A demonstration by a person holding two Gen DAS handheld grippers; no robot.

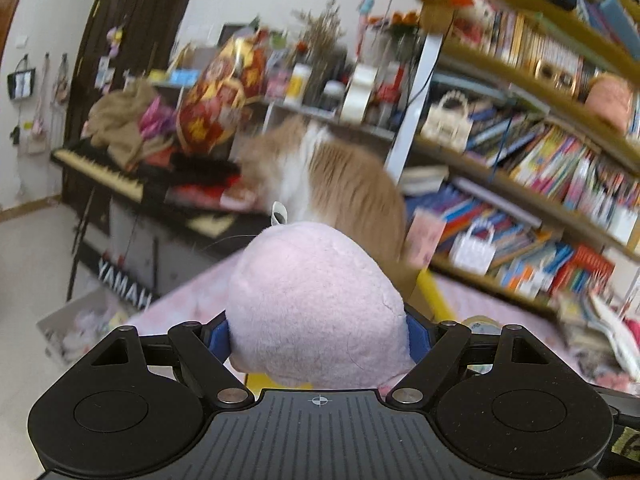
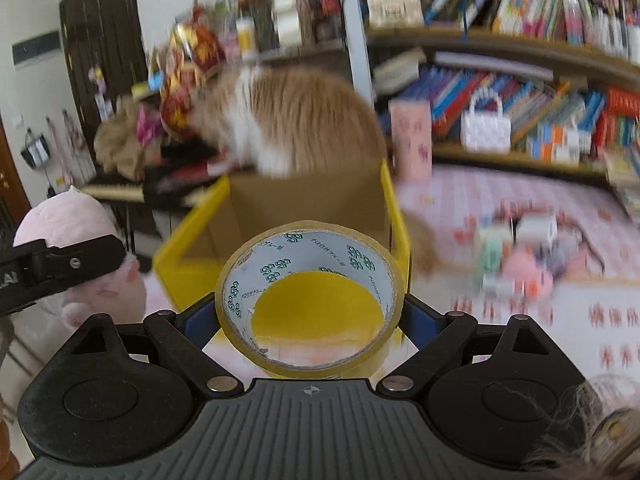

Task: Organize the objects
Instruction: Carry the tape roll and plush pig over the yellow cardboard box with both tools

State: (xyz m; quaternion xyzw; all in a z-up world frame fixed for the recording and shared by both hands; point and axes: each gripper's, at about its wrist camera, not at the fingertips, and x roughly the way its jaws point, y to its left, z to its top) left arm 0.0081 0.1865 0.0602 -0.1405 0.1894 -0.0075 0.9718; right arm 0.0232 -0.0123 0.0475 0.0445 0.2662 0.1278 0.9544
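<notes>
My left gripper (image 1: 318, 334) is shut on a pink plush toy (image 1: 316, 304), which fills the middle of the left wrist view; the toy also shows at the left of the right wrist view (image 2: 76, 248). My right gripper (image 2: 310, 316) is shut on a roll of clear packing tape (image 2: 310, 300), held upright just above the near edge of a yellow cardboard box (image 2: 396, 216). An orange and white cat (image 2: 292, 120) stands in the far end of the box and also shows in the left wrist view (image 1: 340, 176).
A pink patterned cloth (image 2: 500, 320) covers the surface, with small pink and white items (image 2: 516, 256) scattered at right. A bookshelf (image 2: 520, 92) stands behind. A cluttered Yamaha keyboard (image 1: 120, 184) stands at the left.
</notes>
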